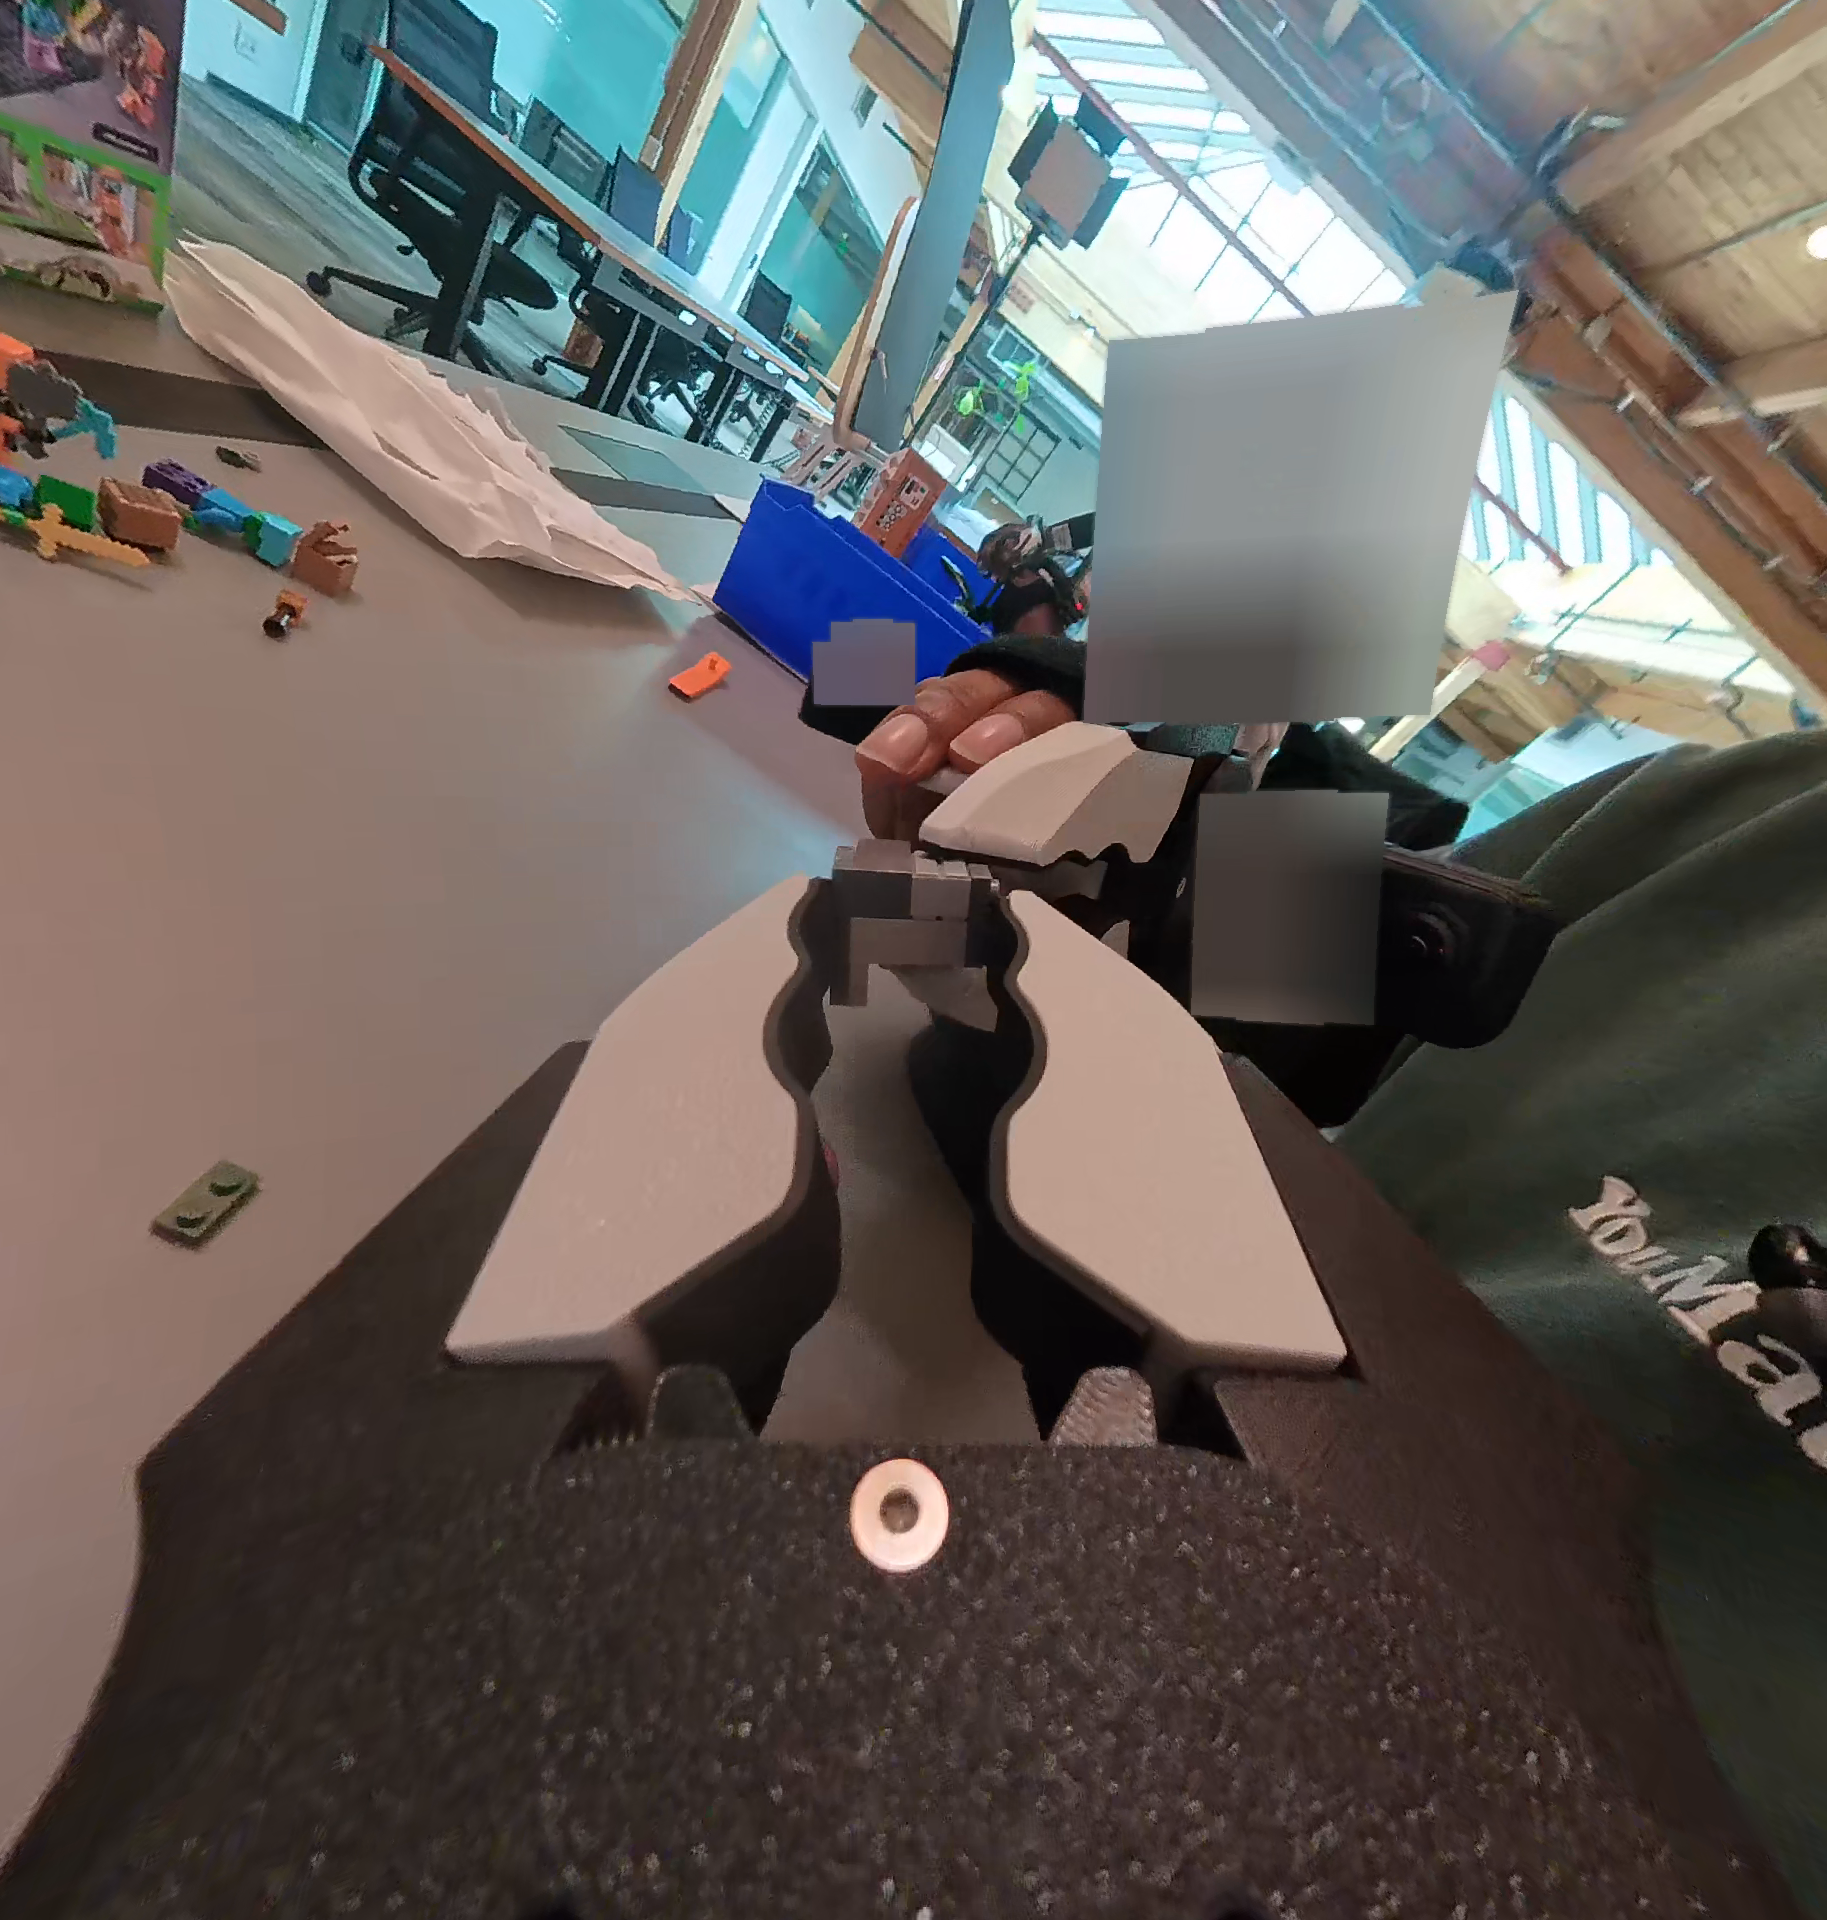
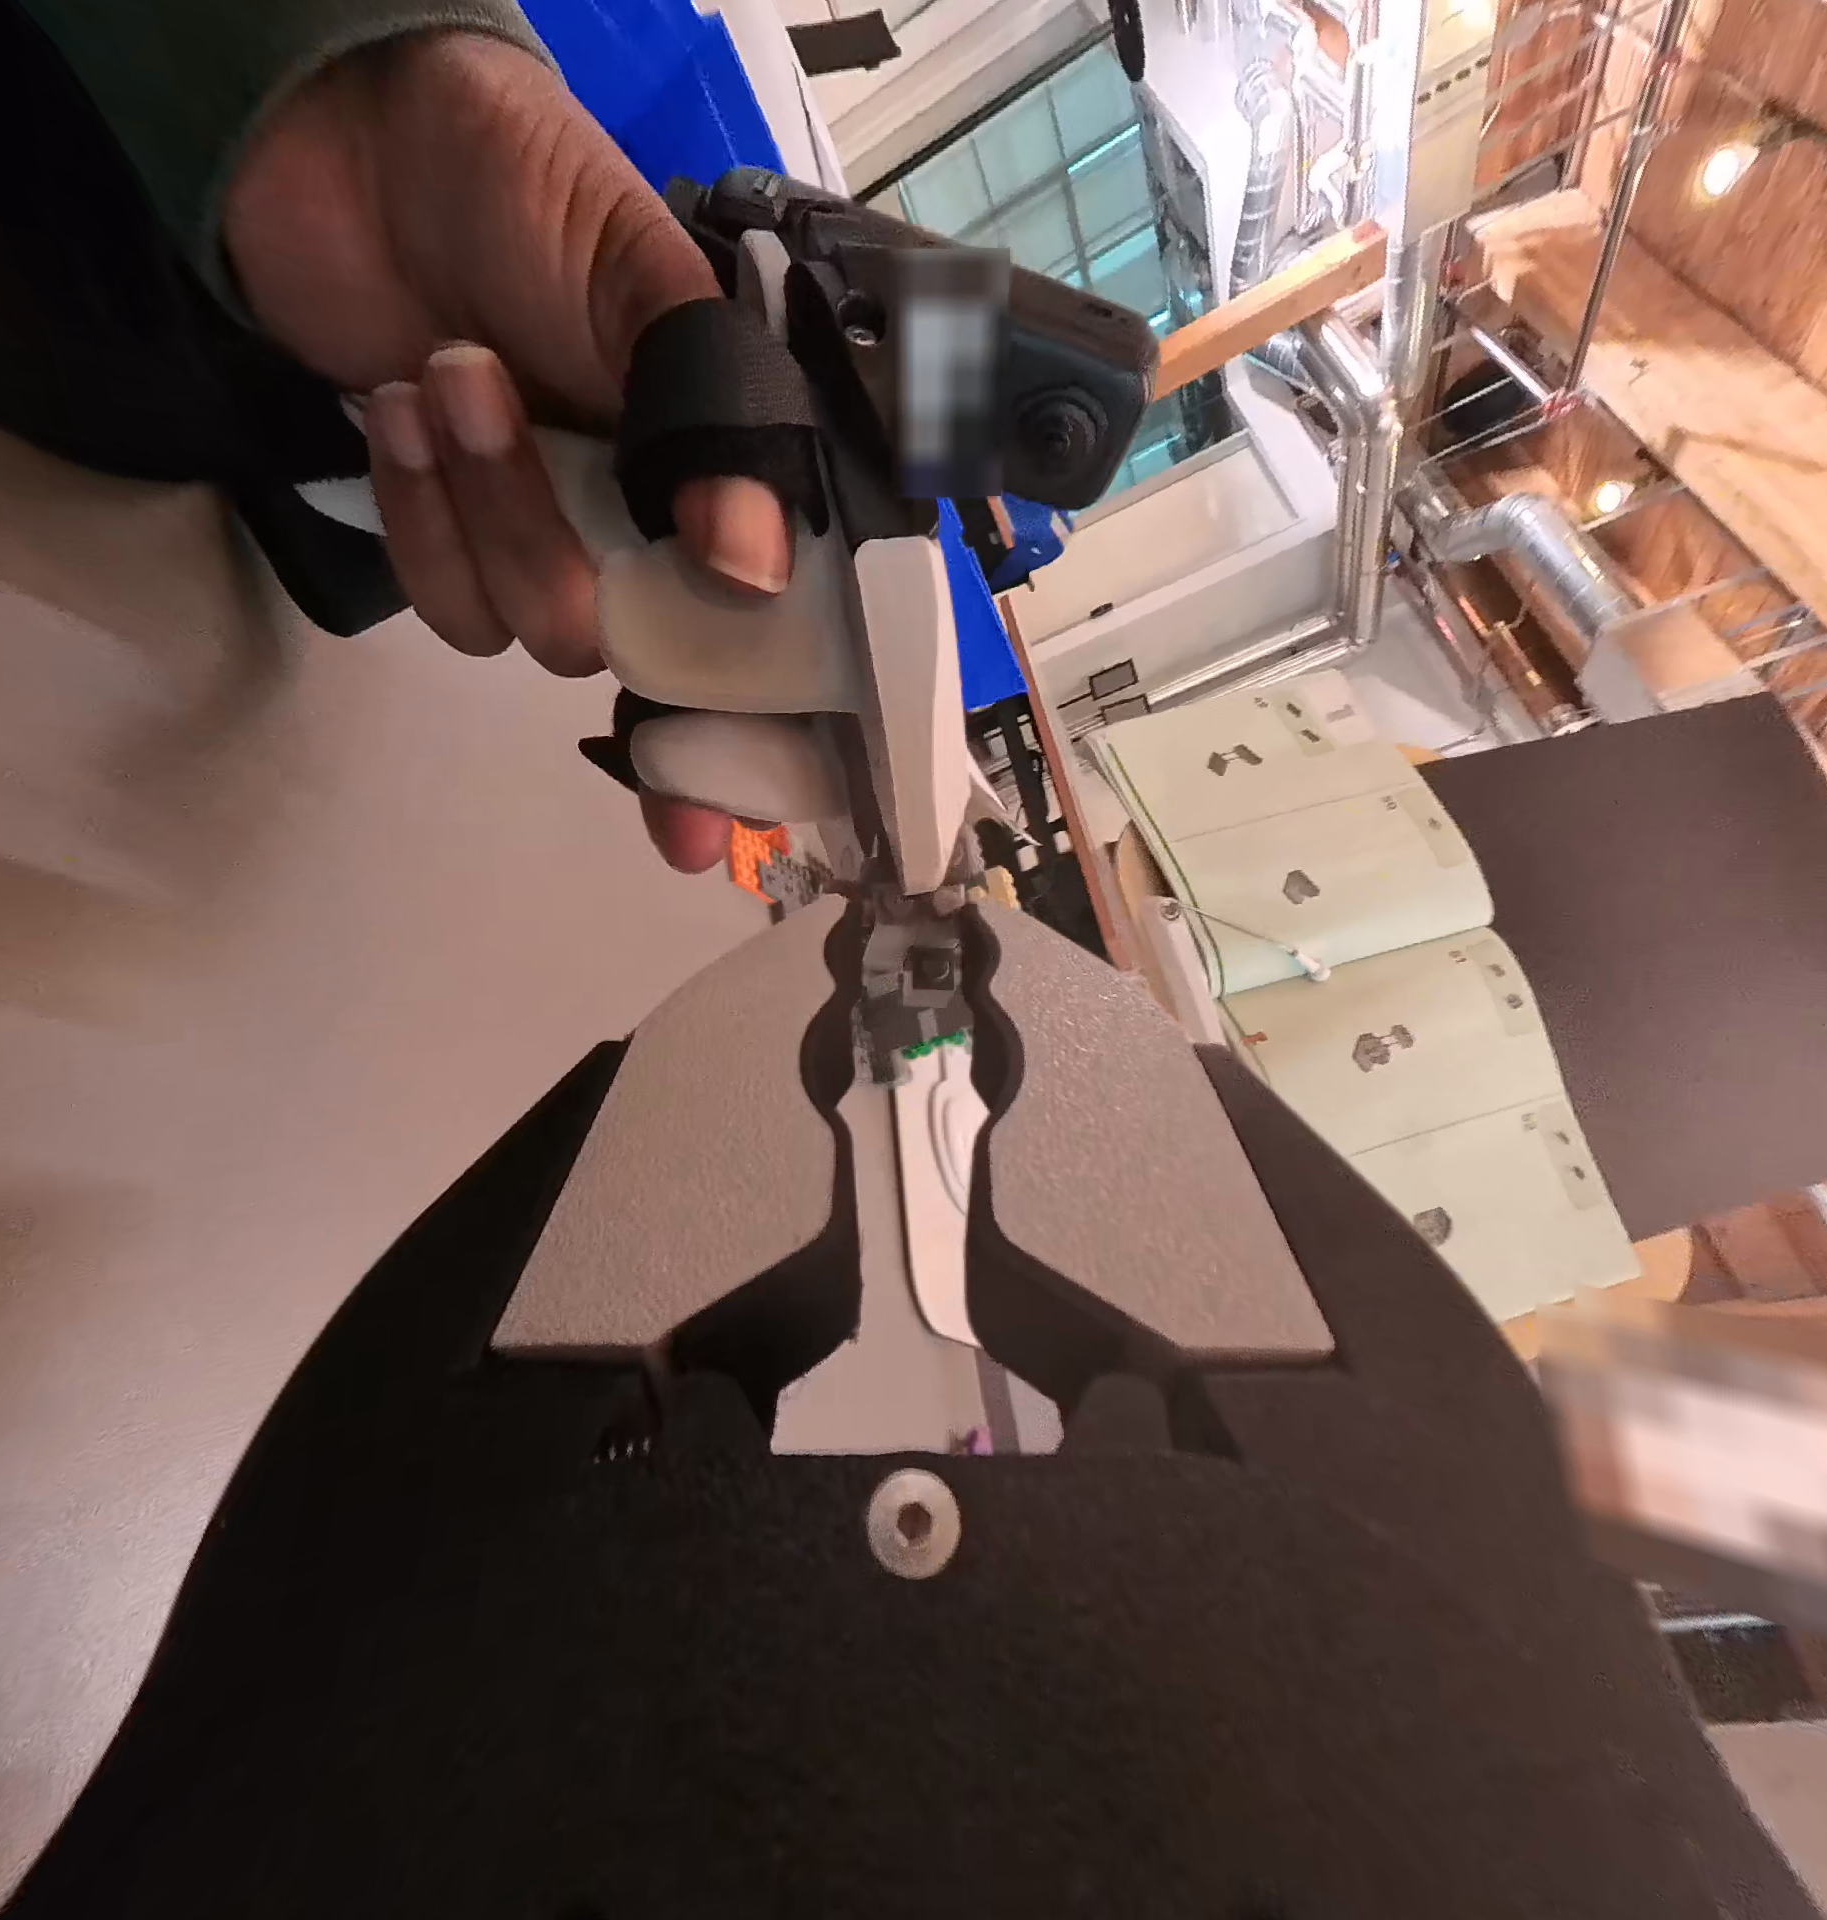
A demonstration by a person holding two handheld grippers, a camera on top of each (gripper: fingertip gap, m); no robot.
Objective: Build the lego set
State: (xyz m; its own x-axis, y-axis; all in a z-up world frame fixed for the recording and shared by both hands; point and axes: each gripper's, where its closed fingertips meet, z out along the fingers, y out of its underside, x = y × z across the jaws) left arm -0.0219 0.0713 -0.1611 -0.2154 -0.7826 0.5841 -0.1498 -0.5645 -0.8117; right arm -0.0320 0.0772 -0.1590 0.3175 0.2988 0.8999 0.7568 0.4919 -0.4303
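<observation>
My left fingers (image 1: 904,914) clamp a grey lego assembly (image 1: 904,920) above the surface (image 1: 369,883); my right fingers (image 2: 914,966) grasp its opposite end.

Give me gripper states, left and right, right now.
Left gripper: shut on the grey lego assembly.
Right gripper: shut on the same grey lego assembly, meeting the left tip to tip.
</observation>
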